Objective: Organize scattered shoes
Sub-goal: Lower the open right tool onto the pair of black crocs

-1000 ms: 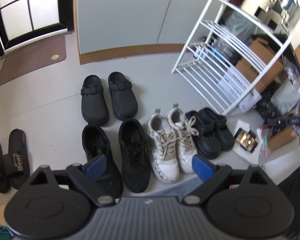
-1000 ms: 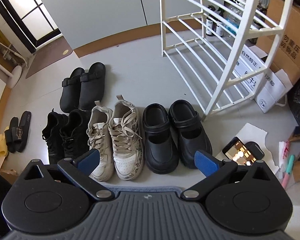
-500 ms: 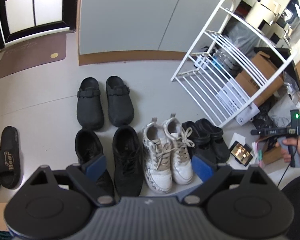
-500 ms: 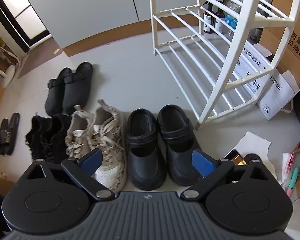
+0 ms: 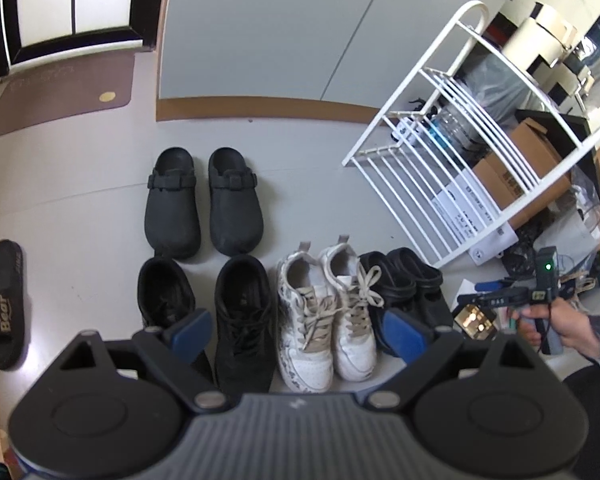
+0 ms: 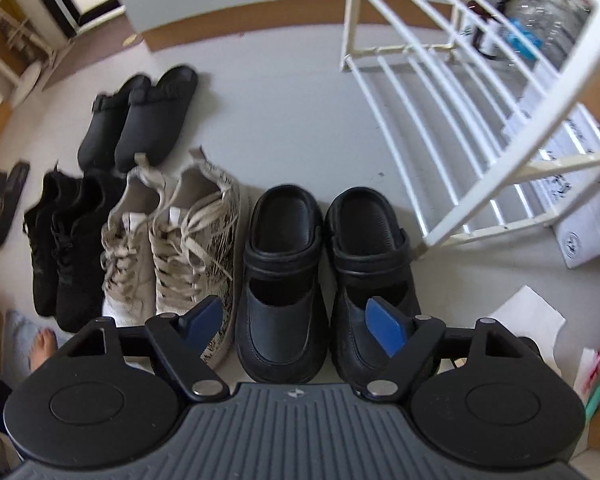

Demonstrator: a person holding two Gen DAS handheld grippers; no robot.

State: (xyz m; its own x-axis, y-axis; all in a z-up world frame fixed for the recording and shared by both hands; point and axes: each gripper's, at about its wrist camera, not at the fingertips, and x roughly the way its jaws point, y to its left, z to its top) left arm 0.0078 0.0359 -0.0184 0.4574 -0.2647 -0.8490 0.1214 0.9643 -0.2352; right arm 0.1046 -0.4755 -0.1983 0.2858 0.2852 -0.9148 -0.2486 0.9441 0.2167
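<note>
both my claws gape empty; right claw hovers over the black strap shoes, stiff, light rubber, best pinched at the heel rim.

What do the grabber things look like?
Each one, the left gripper and the right gripper, has a black body with two round bumps, a ridged grey middle, silver screws and two blue fingertips.
</note>
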